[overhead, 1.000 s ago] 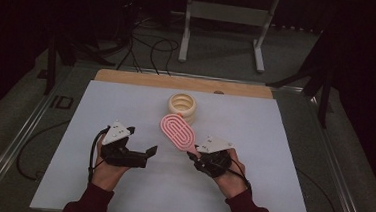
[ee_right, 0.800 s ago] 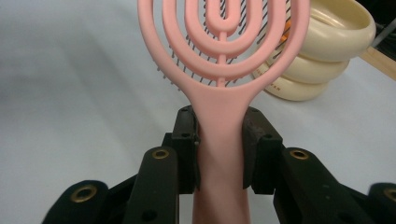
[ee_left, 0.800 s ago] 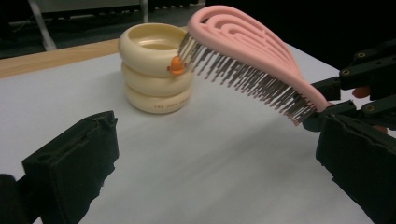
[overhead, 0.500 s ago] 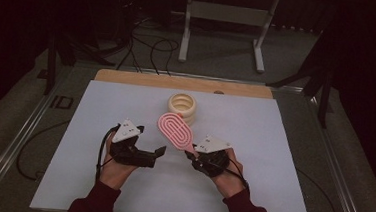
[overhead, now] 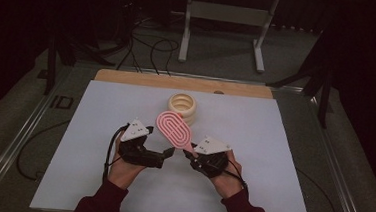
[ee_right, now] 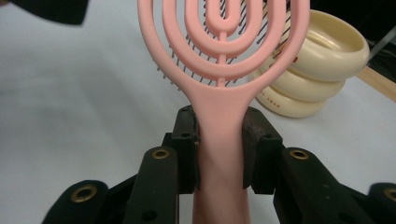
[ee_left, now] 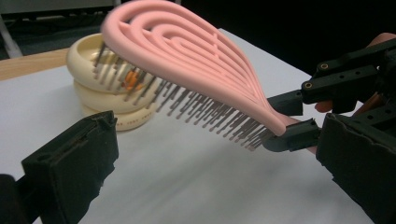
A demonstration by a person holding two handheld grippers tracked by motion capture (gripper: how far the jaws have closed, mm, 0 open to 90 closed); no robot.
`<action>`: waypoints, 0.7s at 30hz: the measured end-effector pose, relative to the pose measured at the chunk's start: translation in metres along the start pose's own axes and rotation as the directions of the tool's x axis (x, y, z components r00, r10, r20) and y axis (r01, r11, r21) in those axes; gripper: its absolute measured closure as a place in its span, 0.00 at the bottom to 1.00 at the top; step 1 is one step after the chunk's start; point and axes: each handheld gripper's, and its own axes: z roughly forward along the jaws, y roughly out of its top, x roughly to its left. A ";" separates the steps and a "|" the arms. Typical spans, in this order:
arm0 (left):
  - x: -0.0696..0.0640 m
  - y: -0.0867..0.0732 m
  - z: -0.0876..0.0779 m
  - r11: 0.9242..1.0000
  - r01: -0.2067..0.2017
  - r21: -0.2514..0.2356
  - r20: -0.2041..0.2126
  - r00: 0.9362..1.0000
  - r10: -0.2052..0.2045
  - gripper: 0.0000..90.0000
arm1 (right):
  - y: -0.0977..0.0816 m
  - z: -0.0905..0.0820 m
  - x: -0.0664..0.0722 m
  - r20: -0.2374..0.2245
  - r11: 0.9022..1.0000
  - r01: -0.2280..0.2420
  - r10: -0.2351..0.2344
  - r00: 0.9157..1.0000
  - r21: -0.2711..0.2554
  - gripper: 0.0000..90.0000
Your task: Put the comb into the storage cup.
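Between the two black jaws of the right gripper (ee_right: 219,149) stands the handle of the pink hairbrush (ee_right: 224,60), clamped from both sides, and its looped head rises away from the gripper with the bristles pointing down toward the white table (overhead: 95,180). Beyond the head sits a cream ribbed container (ee_right: 322,70) (there is small red writing on its lower ring, too small to read). The left gripper (overhead: 167,154) is just beside the right one, its jaws apart, with the bristles above the gap.
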 end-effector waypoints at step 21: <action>-0.006 0.008 0.021 0.991 0.129 0.019 0.029 0.991 -0.130 0.10 | -0.001 0.003 0.011 -0.006 0.999 0.016 -0.016 1.000 -0.030 0.78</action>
